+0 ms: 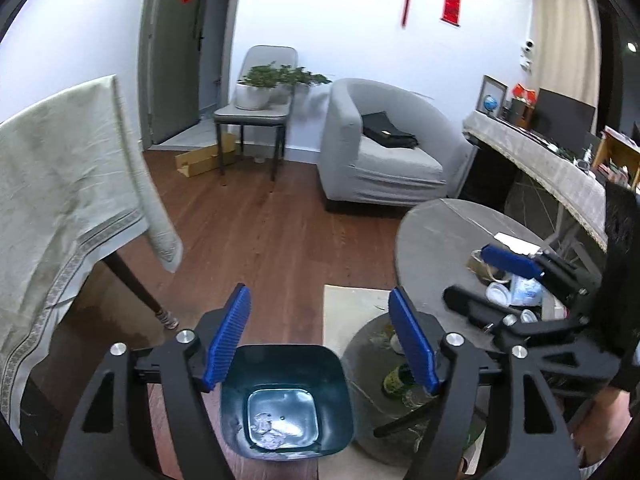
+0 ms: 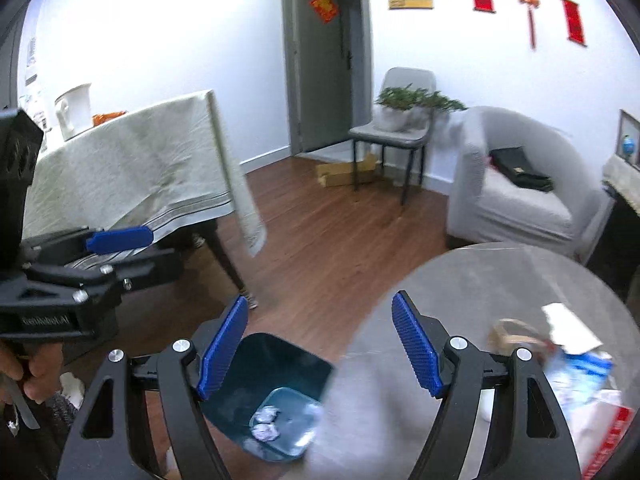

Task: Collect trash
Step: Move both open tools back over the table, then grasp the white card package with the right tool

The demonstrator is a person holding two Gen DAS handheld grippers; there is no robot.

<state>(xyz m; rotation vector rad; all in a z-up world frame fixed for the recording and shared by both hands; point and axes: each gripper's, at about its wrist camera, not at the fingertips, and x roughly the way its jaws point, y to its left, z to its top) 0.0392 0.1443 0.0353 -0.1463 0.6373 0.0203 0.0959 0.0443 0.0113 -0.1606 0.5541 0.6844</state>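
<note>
A dark teal trash bin [image 1: 286, 400] stands on the wood floor, with crumpled paper balls [image 1: 272, 430] at its bottom. It also shows in the right wrist view [image 2: 268, 392]. My left gripper [image 1: 320, 340] hangs open and empty above the bin. My right gripper [image 2: 320, 346] is open and empty, between the bin and the round grey table [image 2: 500, 280]. Trash lies on that table: a blue-and-white wrapper [image 2: 580, 372], a brown paper bag [image 2: 508, 334] and white paper [image 2: 568, 326]. The right gripper [image 1: 480, 276] also shows in the left wrist view, above the table's trash.
A table with a pale cloth [image 2: 132, 168] stands left. A grey armchair [image 1: 380, 148], a chair with potted plants [image 1: 256, 100] and a cardboard box [image 1: 204, 158] stand behind. A lower round table [image 1: 384, 392] with bottles stands right of the bin.
</note>
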